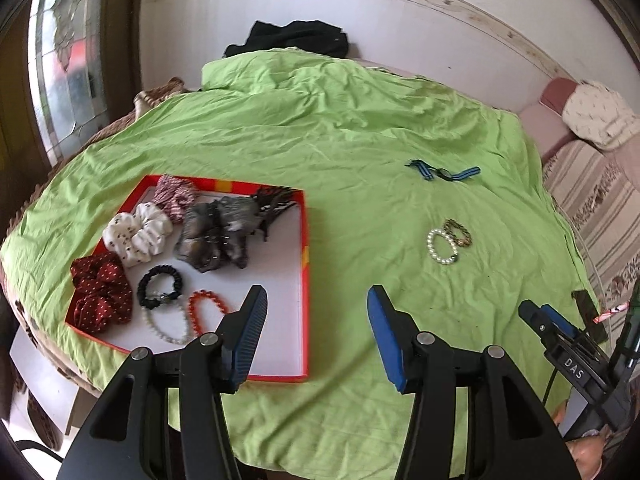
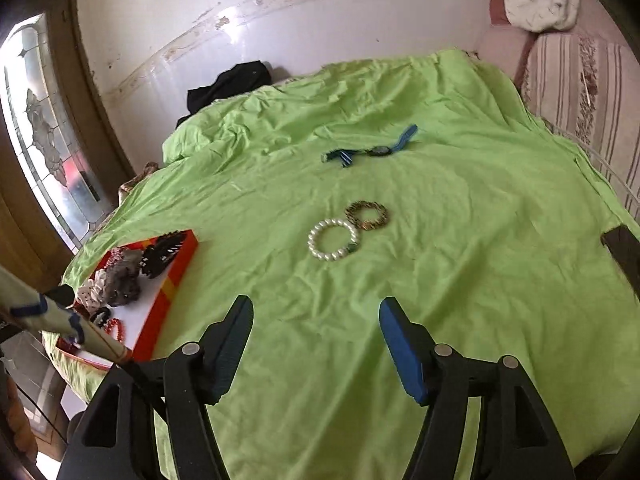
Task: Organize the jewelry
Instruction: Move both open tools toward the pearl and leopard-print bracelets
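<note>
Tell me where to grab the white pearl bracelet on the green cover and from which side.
Take the white pearl bracelet on its near-left arc, coming down from above with one finger inside the ring and one outside. It lies flat, so no edge can be gripped from the side. Its far-right arc touches the dark beaded bracelet, so stay clear of it. The right tool stands open and empty in front of it.

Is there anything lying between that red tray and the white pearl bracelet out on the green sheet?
Nothing: only bare green sheet separates the red tray from the white pearl bracelet, shown in both wrist views.
</note>
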